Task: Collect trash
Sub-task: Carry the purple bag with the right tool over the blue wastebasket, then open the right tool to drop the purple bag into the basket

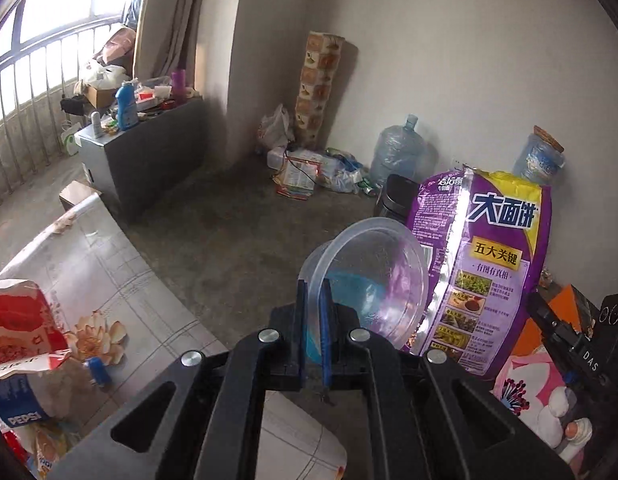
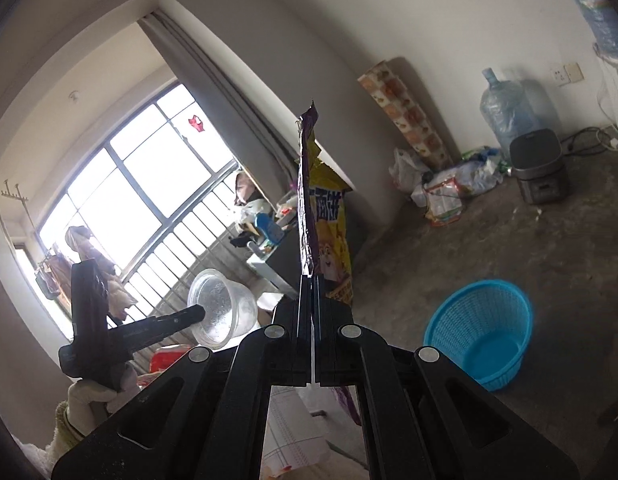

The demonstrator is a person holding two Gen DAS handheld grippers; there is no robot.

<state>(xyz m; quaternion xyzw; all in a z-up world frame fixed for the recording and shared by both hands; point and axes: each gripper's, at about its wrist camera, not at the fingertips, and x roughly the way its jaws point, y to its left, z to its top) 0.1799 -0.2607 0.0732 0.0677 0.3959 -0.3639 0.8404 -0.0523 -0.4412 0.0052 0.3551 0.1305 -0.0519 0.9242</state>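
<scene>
Both grippers carry trash toward the blue basket (image 2: 483, 340): left gripper (image 1: 313, 308) clamps the clear plastic bowl (image 1: 373, 276) rim, right gripper (image 2: 311, 284) pinches the purple noodle bag (image 2: 321, 220).

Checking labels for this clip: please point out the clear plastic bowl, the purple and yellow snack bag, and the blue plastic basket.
clear plastic bowl (image 1: 373, 276): left wrist view, on its wall.
purple and yellow snack bag (image 1: 493, 256): left wrist view, on its printed face.
blue plastic basket (image 2: 481, 320): right wrist view, on its inner wall.
</scene>
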